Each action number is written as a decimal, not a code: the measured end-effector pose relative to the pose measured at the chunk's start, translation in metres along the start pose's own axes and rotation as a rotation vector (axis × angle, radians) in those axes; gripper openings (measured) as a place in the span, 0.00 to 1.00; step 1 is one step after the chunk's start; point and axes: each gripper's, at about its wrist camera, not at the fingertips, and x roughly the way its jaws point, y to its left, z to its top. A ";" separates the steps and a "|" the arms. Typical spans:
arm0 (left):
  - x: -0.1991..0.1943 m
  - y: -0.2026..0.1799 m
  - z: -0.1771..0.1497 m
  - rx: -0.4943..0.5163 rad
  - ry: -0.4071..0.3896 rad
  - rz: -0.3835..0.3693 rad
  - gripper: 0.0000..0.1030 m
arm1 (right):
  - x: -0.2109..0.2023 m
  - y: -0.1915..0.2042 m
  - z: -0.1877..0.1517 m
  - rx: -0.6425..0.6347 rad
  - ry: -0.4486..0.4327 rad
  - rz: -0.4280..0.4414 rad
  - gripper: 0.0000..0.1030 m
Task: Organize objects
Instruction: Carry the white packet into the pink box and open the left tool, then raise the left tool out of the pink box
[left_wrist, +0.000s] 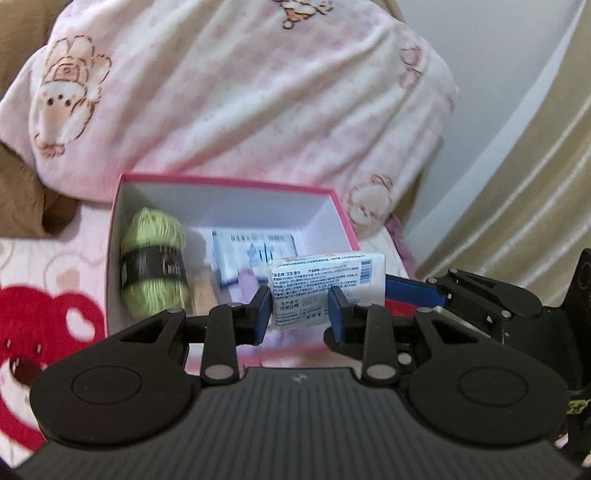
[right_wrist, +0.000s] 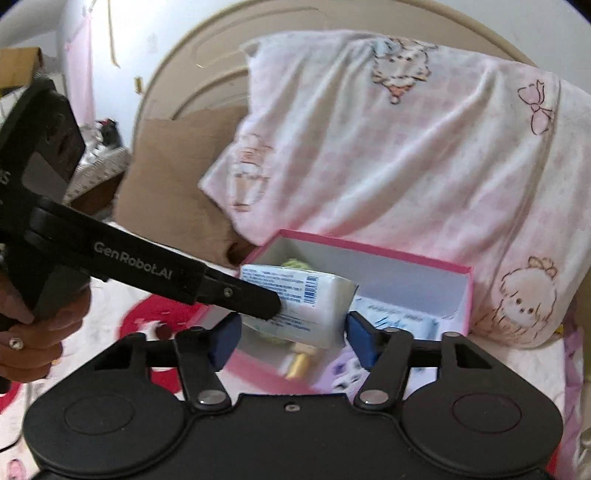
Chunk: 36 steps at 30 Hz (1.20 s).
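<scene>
Yarn ball (left_wrist: 153, 262), green, lay at left inside pink box (left_wrist: 229, 182) on bed. Left tongs (left_wrist: 299, 310) clamped white tissue pack (left_wrist: 317, 284) above box's near edge. Right tongs (right_wrist: 291, 341) stood half open around pack, pads not pressing; blue packet (right_wrist: 402, 317) lay in box.

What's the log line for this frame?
left gripper: shut on tissue pack | right gripper: open | box: holds yarn

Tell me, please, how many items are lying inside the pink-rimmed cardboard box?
3 that I can see: a green yarn ball at the box's left, a blue-and-white sachet mid-floor, and a yellowish tube near the front. Others may be hidden behind the held white tissue pack.
</scene>
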 end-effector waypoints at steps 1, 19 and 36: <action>0.009 0.004 0.005 -0.003 0.002 -0.001 0.30 | 0.010 -0.007 0.005 0.004 0.014 -0.015 0.56; 0.165 0.049 0.033 -0.113 0.114 0.057 0.30 | 0.147 -0.081 0.013 0.063 0.281 -0.228 0.40; 0.134 0.025 0.029 0.037 0.127 0.131 0.45 | 0.103 -0.072 0.000 0.056 0.249 -0.225 0.46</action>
